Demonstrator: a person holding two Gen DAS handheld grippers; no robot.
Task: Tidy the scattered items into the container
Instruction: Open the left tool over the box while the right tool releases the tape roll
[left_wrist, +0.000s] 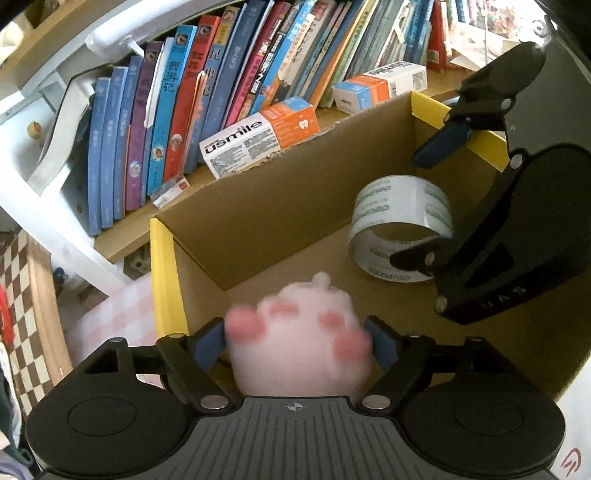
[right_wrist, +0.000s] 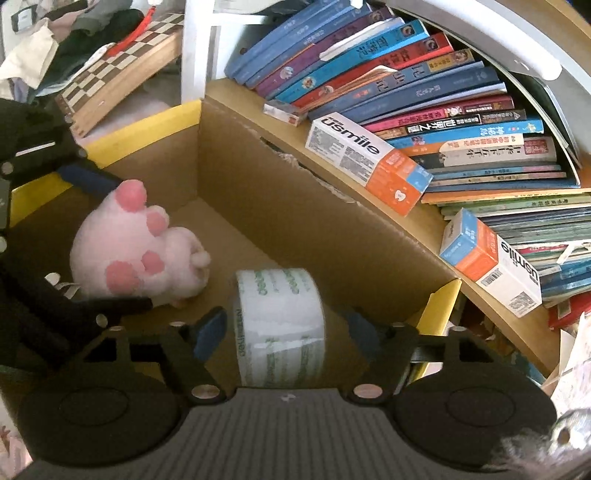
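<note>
Left wrist view, left to right. A wooden shelf (left_wrist: 122, 236) carries a row of upright books (left_wrist: 177, 110) with glossy spines; two rectangular usmile cartons (left_wrist: 258, 136) lie on their sides in front of them. Below stands an open cardboard box (left_wrist: 277, 206), plain brown corrugated walls, with yellow tape along its corner edges.

The left claw (left_wrist: 297, 341) sits over the near part of the box interior. Between its blue-padded fingers (left_wrist: 208, 343) is a pink plush paw (left_wrist: 299, 339), fluffy and rounded with darker pink toe pads, blurred in this view. Both pads lie at the sides of the toy; the claw appears to pinch it.

Further right, a roll of clear packing tape (left_wrist: 400, 225) with green print lies in the box, cylindrical with a hollow core. The right claw (left_wrist: 424, 203) brackets it, one finger above and one below, fingers spread.

Right wrist view, left to right. The left claw's (right_wrist: 96, 240) blue pad touches the top of the plush paw (right_wrist: 136, 240), which hangs low inside the box (right_wrist: 295, 221). The tape roll (right_wrist: 279, 325) lies between the right claw's (right_wrist: 284, 328) fingers; clear gaps show on both sides, so the claw is spread and not gripping. The shelf of books (right_wrist: 424, 110) runs along the far right.
</note>
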